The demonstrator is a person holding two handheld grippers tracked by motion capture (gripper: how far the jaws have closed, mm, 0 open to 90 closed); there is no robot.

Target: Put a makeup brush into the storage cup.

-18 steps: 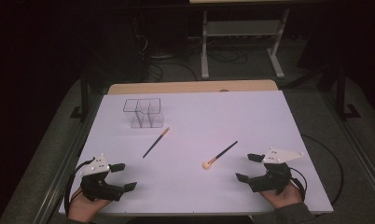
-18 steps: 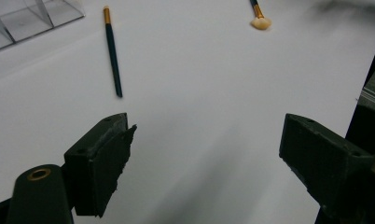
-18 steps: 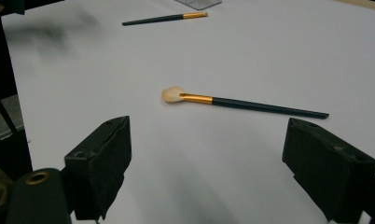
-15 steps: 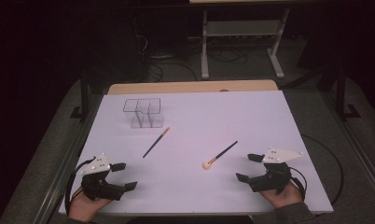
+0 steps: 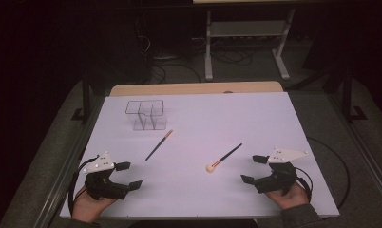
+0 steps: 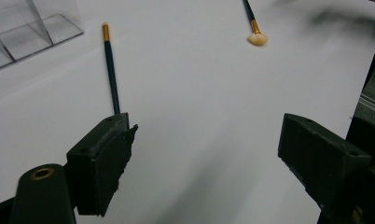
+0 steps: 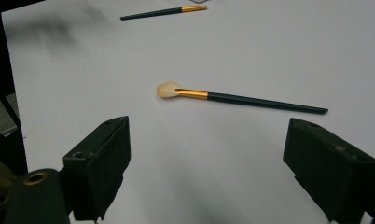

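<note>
Jaws of both the left gripper and right gripper are held wide apart, empty, while the fluffy-tipped makeup brush and thin brush are laid on the white surface between them.

A dim room surrounds the white table, whose far edge shows a wooden strip. Beyond it, farthest from the grippers, a pale metal stand rests on dark grey carpet among loose cables

Black claws, grey three-cornered plates, trailing black cables.
</note>
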